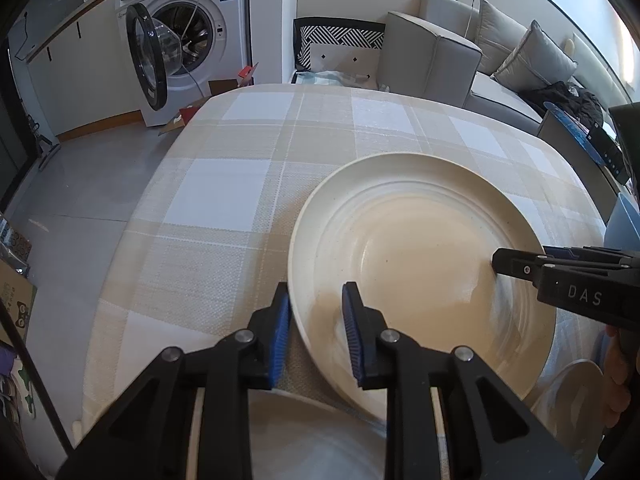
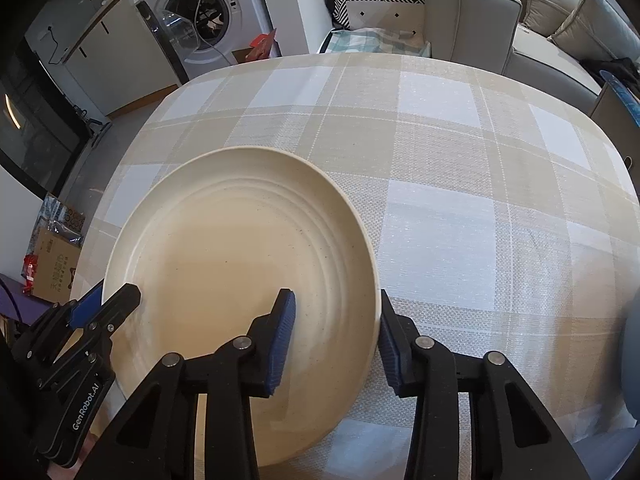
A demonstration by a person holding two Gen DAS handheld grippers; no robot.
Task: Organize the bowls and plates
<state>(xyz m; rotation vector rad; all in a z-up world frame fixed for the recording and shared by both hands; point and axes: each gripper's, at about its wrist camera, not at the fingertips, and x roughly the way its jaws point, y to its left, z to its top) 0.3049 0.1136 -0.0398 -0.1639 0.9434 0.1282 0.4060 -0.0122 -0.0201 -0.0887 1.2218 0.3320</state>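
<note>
Left gripper clamped on the near-left rim of the large cream ceramic plate with ribbed rings: one blue pad outside the rim, one inside. Right gripper grips the opposite rim the same way, pads on both sides of the edge. Plate sits toward the near edge of the table with beige-and-white checked cloth; I can't tell whether it's lifted or resting. Its near rim is hidden behind the gripper bodies in both views. Left wrist view: a second pale dish at the table's near right corner, partly cut off and blurred, beside a hand. Another pale curved surface under the left gripper, unclear.
</note>
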